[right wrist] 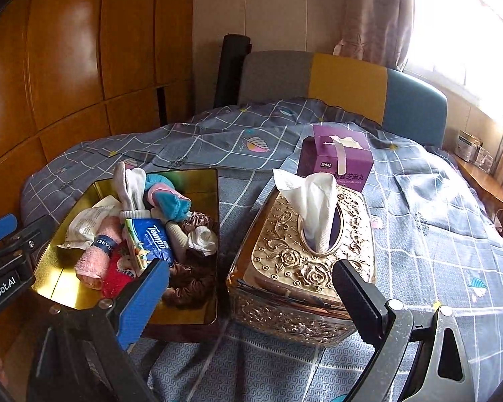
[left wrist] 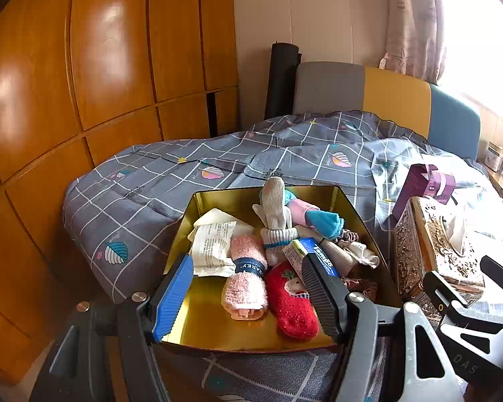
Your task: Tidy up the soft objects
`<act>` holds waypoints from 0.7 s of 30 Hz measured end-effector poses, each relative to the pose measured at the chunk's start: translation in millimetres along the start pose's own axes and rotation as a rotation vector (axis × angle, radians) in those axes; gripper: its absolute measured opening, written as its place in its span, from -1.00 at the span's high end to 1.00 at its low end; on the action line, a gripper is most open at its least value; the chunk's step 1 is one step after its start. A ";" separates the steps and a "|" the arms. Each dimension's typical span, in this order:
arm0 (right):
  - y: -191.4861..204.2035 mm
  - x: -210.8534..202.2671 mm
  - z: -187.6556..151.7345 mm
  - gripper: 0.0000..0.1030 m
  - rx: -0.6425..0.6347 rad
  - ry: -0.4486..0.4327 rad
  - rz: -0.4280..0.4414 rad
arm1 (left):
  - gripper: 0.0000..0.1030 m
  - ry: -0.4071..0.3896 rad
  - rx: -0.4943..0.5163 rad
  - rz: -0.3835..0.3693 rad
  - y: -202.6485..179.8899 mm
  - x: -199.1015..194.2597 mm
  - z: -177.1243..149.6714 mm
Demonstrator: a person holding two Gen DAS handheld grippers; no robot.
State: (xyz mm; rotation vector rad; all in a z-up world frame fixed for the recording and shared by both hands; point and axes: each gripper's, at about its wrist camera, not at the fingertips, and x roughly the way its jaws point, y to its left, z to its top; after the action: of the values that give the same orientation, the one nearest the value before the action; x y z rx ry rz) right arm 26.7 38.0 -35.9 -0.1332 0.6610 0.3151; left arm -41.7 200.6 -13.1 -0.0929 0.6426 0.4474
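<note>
Writing first: the blue tissue pack (right wrist: 151,239) in the gold tin (left wrist: 218,331) reads "Tempo" in white script, clear in the right wrist view, and it lies on top of the pile, between the pink rolled towel (left wrist: 246,283) and a cream sock (right wrist: 179,239). That towel wears a dark band (left wrist: 249,266) lettered "AREY", its first letters cut off by the curve. Beside it lies a red fuzzy sock (left wrist: 293,303) with a small face on it. A white packet (left wrist: 211,246) carries fine print too small to read. Grey mitten (left wrist: 276,209) pokes up at the back, a pink-and-teal sock (left wrist: 313,216) next to it, brown scrunchies (right wrist: 191,284) at the tin's near right corner.

Left gripper (left wrist: 248,296) hangs over the tin's near edge, jaws spread wide, nothing between them. Right gripper (right wrist: 251,296) hovers with jaws parted and empty, straddling the gap between the tin and the ornate gold tissue box (right wrist: 305,261), a white tissue (right wrist: 313,204) standing out of its oval slot. Behind it stands a purple carton (right wrist: 335,159) with Chinese characters and torn tape. Everything sits on a grey checked bedspread (right wrist: 436,217). The left gripper's body reads "nRobot.AI" in the right wrist view.
</note>
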 end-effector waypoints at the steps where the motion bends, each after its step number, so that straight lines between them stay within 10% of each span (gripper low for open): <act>1: 0.7 0.3 0.1 -0.91 -0.002 0.000 0.001 | -0.32 0.001 -0.001 0.000 0.0 0.0 0.0; 21: 4.5 1.8 -0.9 -0.91 -0.006 0.005 0.007 | -0.32 0.001 -0.002 0.004 0.8 -1.6 -0.3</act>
State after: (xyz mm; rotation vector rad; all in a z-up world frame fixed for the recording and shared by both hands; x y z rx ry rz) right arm 26.1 42.5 -37.8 -0.1372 0.6657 0.3231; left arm -43.4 200.7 -12.3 -0.0935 0.6433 0.4516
